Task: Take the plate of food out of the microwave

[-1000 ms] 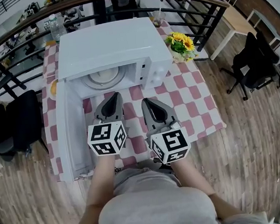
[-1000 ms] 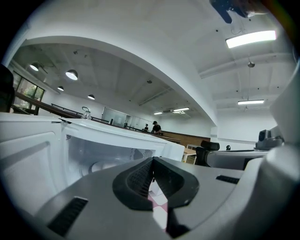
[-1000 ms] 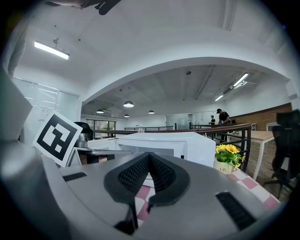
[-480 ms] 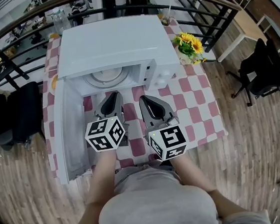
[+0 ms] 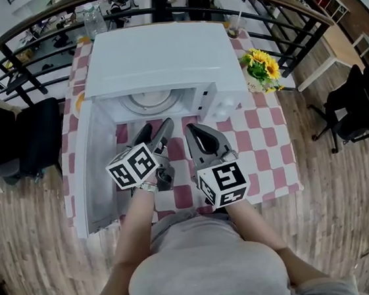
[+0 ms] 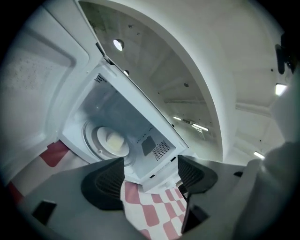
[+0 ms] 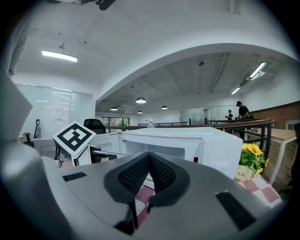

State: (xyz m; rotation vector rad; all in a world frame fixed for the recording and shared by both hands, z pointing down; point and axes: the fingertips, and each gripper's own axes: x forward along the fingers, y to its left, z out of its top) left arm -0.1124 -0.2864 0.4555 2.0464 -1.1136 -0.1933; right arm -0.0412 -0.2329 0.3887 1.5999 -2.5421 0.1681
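A white microwave (image 5: 161,57) stands on the checkered table, its door (image 5: 91,170) swung open to the left. Inside, a white plate (image 5: 155,102) rests on the turntable. The left gripper view shows the plate (image 6: 111,141) holding a pale yellow piece of food. My left gripper (image 5: 158,128) hovers just in front of the cavity, rolled to one side. Its jaws are opening, and nothing is between them (image 6: 150,178). My right gripper (image 5: 193,131) sits beside it to the right. The right gripper view shows it (image 7: 149,174) shut on nothing, facing the microwave (image 7: 197,145).
A pot of sunflowers (image 5: 263,68) stands right of the microwave. A bottle (image 5: 93,18) and a cup (image 5: 232,29) sit at the table's far edge, by a dark railing (image 5: 267,5). A black chair (image 5: 28,145) stands left of the table.
My left gripper has rolled to one side and its jaws have gone from shut to apart. The right gripper has barely moved. The head view has shifted slightly.
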